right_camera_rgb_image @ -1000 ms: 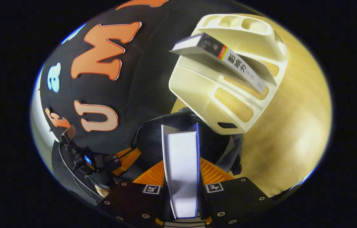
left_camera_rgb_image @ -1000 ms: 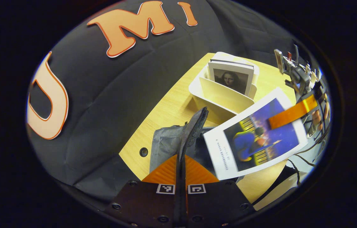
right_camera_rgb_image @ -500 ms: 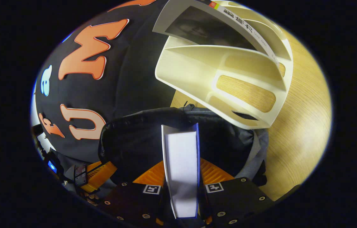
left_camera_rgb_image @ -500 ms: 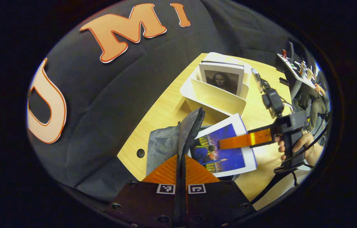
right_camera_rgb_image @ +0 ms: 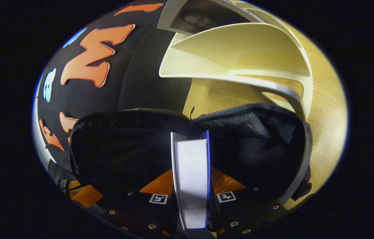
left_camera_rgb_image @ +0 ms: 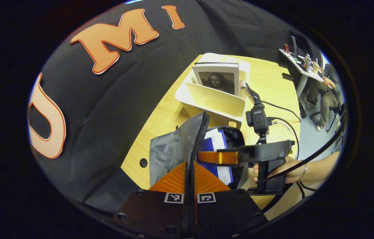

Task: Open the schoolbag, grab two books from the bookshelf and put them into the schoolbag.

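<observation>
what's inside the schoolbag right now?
The blue-and-white book, clamped by the right gripper, is partly down in the open schoolbag. Around it, dark lining. The bottom is in shadow, so anything else there can't be made out.

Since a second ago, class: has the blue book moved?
Yes. The blue book, beside the bookshelf before, has dropped into the schoolbag.

The left tool (left_camera_rgb_image: 189, 166) pinches the schoolbag (left_camera_rgb_image: 187, 139) flap while the right tool (left_camera_rgb_image: 213, 157) lowers a book (left_camera_rgb_image: 216, 146) inside.
</observation>
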`<state>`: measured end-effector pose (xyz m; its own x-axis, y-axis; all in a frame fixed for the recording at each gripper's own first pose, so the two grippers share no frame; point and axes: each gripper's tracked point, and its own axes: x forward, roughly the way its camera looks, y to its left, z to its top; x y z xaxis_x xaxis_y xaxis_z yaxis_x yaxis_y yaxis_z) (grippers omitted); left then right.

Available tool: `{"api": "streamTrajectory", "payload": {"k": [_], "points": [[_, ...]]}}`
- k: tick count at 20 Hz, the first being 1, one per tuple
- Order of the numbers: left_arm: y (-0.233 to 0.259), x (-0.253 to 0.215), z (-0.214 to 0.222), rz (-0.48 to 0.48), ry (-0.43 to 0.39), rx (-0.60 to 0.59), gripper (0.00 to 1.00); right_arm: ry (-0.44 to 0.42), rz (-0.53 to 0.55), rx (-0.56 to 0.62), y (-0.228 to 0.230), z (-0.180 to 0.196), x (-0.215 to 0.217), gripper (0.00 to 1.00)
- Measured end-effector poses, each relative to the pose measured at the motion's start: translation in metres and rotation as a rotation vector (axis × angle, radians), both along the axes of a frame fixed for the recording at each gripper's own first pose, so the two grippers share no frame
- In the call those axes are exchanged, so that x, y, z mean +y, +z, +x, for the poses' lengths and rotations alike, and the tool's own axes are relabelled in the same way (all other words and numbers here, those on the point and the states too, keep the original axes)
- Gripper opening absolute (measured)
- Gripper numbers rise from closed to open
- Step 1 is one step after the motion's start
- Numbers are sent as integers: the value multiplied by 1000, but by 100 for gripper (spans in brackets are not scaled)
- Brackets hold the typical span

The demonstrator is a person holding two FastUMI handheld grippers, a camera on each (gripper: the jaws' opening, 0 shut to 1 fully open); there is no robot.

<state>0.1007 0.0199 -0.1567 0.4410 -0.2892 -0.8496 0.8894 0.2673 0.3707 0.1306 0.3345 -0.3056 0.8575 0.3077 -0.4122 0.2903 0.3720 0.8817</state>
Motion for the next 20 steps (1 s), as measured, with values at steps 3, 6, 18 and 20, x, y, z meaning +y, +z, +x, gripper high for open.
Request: {"api": "streamTrajectory", "payload": {"k": [3, 6, 18, 20], "points": [[-2, 10, 9, 16, 20, -6, 1, -1, -14, 47, -9, -5, 3, 61], [-4, 14, 14, -3, 56, 9, 1, 30, -32, 66, -8, -19, 4, 85], [-35, 20, -5, -93, 98, 118, 1, -29, -209, 111, 16, -88, -118, 97], [-34, 21, -3, -114, 106, 134, 1, -19, -317, 150, 12, -103, -144, 97]]}}
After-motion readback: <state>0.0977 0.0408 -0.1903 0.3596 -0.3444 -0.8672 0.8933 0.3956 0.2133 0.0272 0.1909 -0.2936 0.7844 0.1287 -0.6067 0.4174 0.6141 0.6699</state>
